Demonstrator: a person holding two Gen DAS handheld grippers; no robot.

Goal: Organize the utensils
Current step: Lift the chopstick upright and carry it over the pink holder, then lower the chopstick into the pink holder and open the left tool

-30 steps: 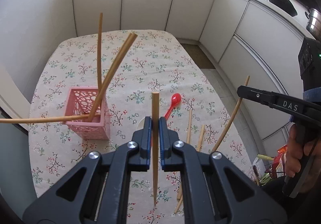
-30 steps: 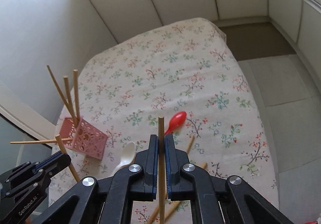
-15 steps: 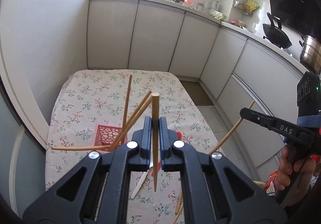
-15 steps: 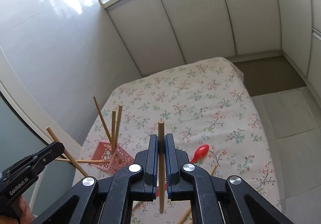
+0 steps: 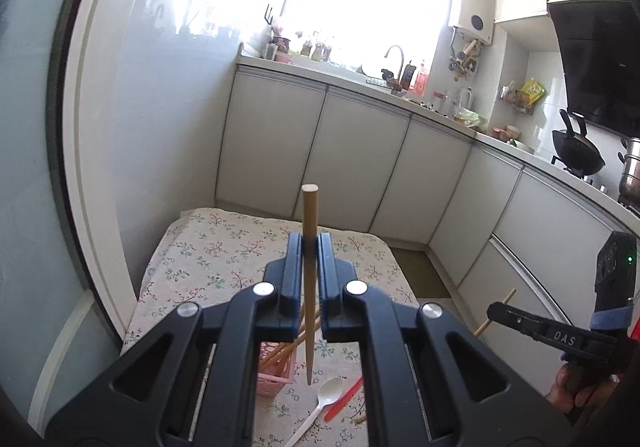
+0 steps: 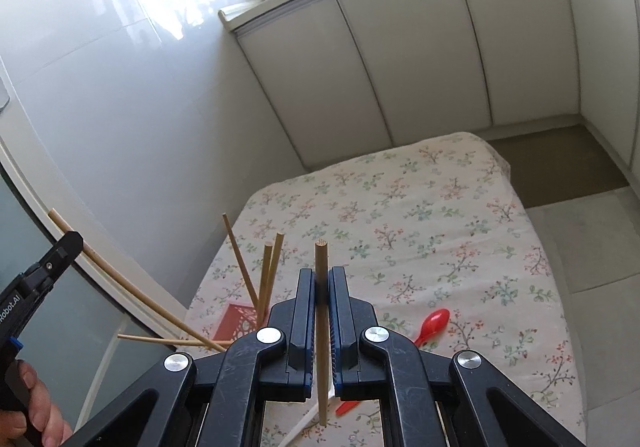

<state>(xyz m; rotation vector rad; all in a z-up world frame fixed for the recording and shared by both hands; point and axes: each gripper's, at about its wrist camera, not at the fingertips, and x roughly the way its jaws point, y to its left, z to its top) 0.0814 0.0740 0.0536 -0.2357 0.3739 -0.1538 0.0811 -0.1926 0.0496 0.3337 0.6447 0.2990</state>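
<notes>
One chopstick (image 5: pixel 309 287) is clamped upright in the left hand-held gripper (image 5: pixel 309 253), another chopstick (image 6: pixel 321 327) in the right hand-held gripper (image 6: pixel 322 283), above the desk (image 6: pixel 440 215); pink basket (image 6: pixel 238 321) holds chopsticks below.

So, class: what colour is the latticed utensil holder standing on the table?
Pink; the utensil holder shows best in the right wrist view.
</notes>
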